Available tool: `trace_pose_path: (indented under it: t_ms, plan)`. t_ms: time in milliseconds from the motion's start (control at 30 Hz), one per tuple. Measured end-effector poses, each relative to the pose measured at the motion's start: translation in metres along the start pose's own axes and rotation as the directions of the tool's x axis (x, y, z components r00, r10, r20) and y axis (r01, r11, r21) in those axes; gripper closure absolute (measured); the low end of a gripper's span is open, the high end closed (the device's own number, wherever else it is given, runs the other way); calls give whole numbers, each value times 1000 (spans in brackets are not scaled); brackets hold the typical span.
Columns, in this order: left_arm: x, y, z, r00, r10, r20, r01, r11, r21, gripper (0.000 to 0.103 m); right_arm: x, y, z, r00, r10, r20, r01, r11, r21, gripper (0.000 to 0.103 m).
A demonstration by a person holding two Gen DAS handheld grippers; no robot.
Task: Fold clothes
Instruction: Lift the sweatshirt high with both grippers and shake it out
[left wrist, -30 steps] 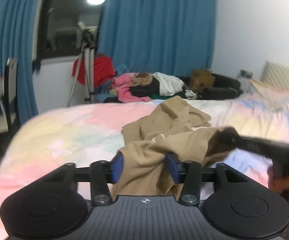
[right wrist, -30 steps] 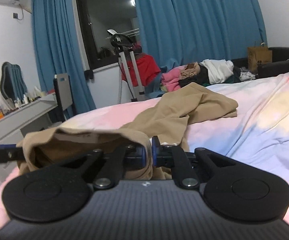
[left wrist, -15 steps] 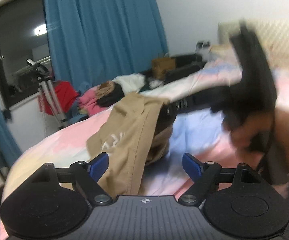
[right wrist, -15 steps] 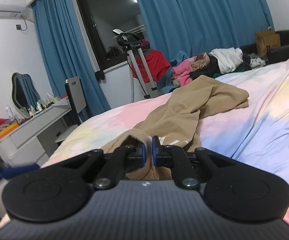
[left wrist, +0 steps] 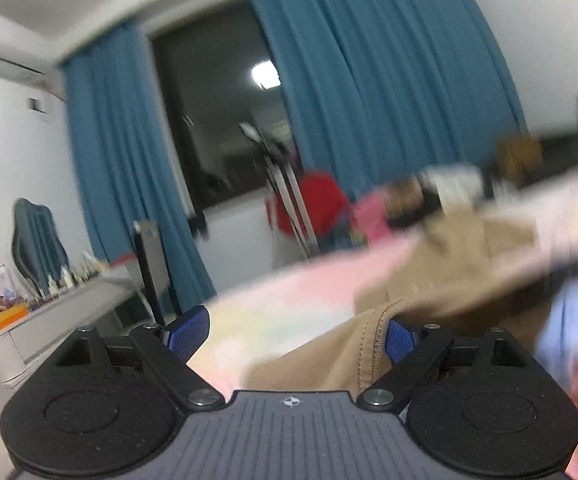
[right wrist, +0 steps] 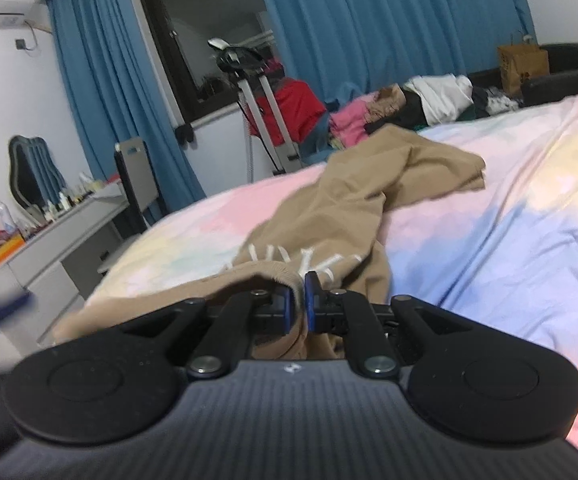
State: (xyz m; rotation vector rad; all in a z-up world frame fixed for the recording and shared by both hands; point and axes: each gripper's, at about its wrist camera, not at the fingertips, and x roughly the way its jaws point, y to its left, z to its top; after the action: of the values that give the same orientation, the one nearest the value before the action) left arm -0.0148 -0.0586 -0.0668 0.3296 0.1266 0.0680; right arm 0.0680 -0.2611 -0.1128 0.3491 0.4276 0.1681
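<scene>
My right gripper (right wrist: 303,300) pinches the ribbed hem of the tan garment (right wrist: 353,200), which trails ahead over the pastel bed (right wrist: 509,232). My left gripper (left wrist: 297,330) gapes wide (blurry view), hem touching its right pad.

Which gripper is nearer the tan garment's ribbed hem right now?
Right. The right gripper is shut on the tan garment at its hem; the left gripper is open, the hem beside one finger.

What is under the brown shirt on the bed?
The tan garment lies on a pastel bedsheet, which shows all around it. The right gripper pinches its near hem. Anything beneath the cloth itself is covered.
</scene>
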Motion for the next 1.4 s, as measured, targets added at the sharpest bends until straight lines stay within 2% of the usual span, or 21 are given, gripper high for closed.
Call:
trace_pose_path:
  t_ms: [133, 167, 200, 267, 300, 400, 467, 533, 600, 633, 700, 767, 833, 900, 1000, 1067, 1133, 1200, 1267, 1333, 1400]
  plan:
    - [-18, 4, 14, 995, 34, 96, -31, 999, -38, 9, 10, 4, -9, 998, 11, -68, -12, 1000, -15, 83]
    - [-22, 5, 15, 995, 36, 94, -32, 998, -46, 9, 13, 8, -12, 996, -15, -88, 11, 999, -46, 75]
    - [-25, 5, 16, 995, 38, 93, -33, 998, -54, 9, 16, 13, -15, 993, -41, -107, 33, 996, -78, 61]
    - [-32, 9, 19, 995, 47, 88, -41, 997, -66, 9, 24, 15, -23, 985, -94, -145, 76, 989, -126, 52]
    - [-32, 10, 18, 996, 48, 76, -43, 997, -67, 9, 27, 16, -27, 979, -121, -163, 97, 984, -149, 52]
    - [-31, 15, 16, 998, 52, 40, -49, 997, -66, 9, 15, 7, -24, 974, -221, -57, 215, 972, -97, 52]
    - [-21, 14, 9, 999, 40, 5, -40, 999, -36, 9, -2, 3, -17, 961, -271, 62, 275, 960, -55, 52]
    - [-14, 7, 1, 999, 29, -39, -28, 999, 16, 9, -18, 2, -10, 932, -314, 179, 323, 946, -21, 51]
    - [-4, -4, -8, 996, 21, -90, -13, 996, 85, 9, -28, -1, -6, 901, -354, 250, 366, 930, -4, 51]
    - [0, -10, -14, 993, 13, -119, 3, 992, 126, 9, -30, -4, -4, 890, -371, 265, 383, 924, 9, 51]
    - [8, -22, -28, 982, -9, -189, 45, 981, 188, 9, -31, -10, -2, 881, -391, 267, 399, 917, 28, 51]
    - [14, -29, -39, 962, -14, -273, 78, 971, 226, 9, -30, -16, -1, 870, -416, 263, 421, 906, 41, 51]
    - [12, -26, -44, 959, 1, -283, 66, 971, 229, 9, -23, -19, -1, 872, -424, 243, 430, 902, 31, 51]
    - [12, -18, -42, 963, 43, -265, 18, 975, 222, 9, -16, -22, -1, 877, -428, 218, 435, 900, 15, 51]
    - [8, 15, -25, 973, 85, -216, -80, 996, 29, 7, -4, -27, -1, 883, -433, 181, 442, 897, -10, 52]
    - [2, 41, -9, 979, 122, -163, -142, 982, -122, 5, -5, -25, 4, 890, -408, 205, 419, 908, -13, 52]
    - [-7, 61, 10, 981, 172, -91, -189, 954, -232, 4, -11, -18, 13, 893, -367, 260, 389, 920, -38, 51]
    - [-17, 74, 31, 970, 244, -1, -235, 929, -285, 4, -20, -2, 28, 888, -330, 320, 374, 924, -82, 51]
    - [-25, 89, 54, 954, 290, 68, -250, 903, -349, 4, -32, 17, 50, 874, -289, 391, 360, 925, -121, 52]
    - [-29, 105, 82, 941, 321, 106, -248, 869, -429, 4, -46, 35, 82, 856, -245, 455, 345, 926, -151, 52]
    - [-30, 120, 117, 931, 338, 141, -236, 848, -475, 4, -61, 52, 118, 835, -206, 510, 333, 927, -171, 52]
